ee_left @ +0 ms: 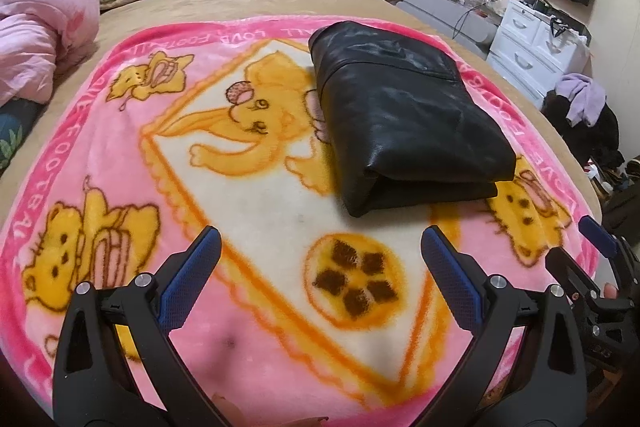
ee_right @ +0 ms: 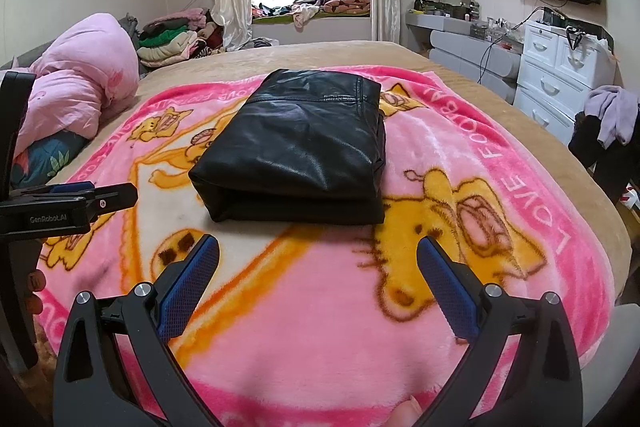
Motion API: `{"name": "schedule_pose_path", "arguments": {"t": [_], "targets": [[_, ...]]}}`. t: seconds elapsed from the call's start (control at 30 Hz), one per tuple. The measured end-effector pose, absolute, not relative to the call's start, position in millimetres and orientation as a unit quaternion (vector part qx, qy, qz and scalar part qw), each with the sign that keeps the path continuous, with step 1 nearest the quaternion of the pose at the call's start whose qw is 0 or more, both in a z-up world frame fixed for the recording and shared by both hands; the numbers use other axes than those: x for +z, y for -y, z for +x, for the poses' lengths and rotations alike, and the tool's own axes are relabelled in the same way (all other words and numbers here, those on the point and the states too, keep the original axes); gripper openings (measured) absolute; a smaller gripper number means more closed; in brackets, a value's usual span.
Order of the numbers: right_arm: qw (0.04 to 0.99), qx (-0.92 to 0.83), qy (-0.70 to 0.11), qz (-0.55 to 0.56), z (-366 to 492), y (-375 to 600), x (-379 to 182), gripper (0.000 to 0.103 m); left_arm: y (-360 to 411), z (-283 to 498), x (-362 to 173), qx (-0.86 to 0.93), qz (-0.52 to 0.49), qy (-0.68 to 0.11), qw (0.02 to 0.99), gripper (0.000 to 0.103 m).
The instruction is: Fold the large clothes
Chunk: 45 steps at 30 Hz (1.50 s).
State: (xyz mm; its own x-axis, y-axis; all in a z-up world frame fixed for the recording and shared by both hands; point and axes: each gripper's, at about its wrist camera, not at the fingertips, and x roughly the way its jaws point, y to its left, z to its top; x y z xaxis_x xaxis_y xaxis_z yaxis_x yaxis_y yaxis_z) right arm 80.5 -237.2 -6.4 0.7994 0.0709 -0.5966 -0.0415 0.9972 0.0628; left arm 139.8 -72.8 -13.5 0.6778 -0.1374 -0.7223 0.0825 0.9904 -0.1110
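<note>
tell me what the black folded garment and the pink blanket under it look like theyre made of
The black folded garment looks like leather or a faux version: smooth, slightly glossy, with soft highlights, fine creases and stitched seams. Real or imitation cannot be told. The pink blanket looks like plush fleece: a fuzzy, matte pile with soft-edged printed cartoon animals.

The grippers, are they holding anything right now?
No. The left gripper and right gripper are both open and empty. The folded jacket lies untouched on the blanket.
</note>
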Motion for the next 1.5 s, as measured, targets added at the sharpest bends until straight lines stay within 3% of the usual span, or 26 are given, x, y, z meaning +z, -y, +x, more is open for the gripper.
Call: {"name": "schedule_pose_path", "arguments": {"t": [1.17,1.5], "targets": [[0.949,0.019,-0.315,0.023,76.9,246.0,-5.7,0.098,70.7,139.3,-12.7,-0.036,-0.019,-0.401,0.915,0.094],[0.939,-0.056,-0.324,0.102,50.9,351.5,-8.4,0.098,48.2,148.9,-13.7,-0.018,-0.041,-0.408,0.912,0.094]]}}
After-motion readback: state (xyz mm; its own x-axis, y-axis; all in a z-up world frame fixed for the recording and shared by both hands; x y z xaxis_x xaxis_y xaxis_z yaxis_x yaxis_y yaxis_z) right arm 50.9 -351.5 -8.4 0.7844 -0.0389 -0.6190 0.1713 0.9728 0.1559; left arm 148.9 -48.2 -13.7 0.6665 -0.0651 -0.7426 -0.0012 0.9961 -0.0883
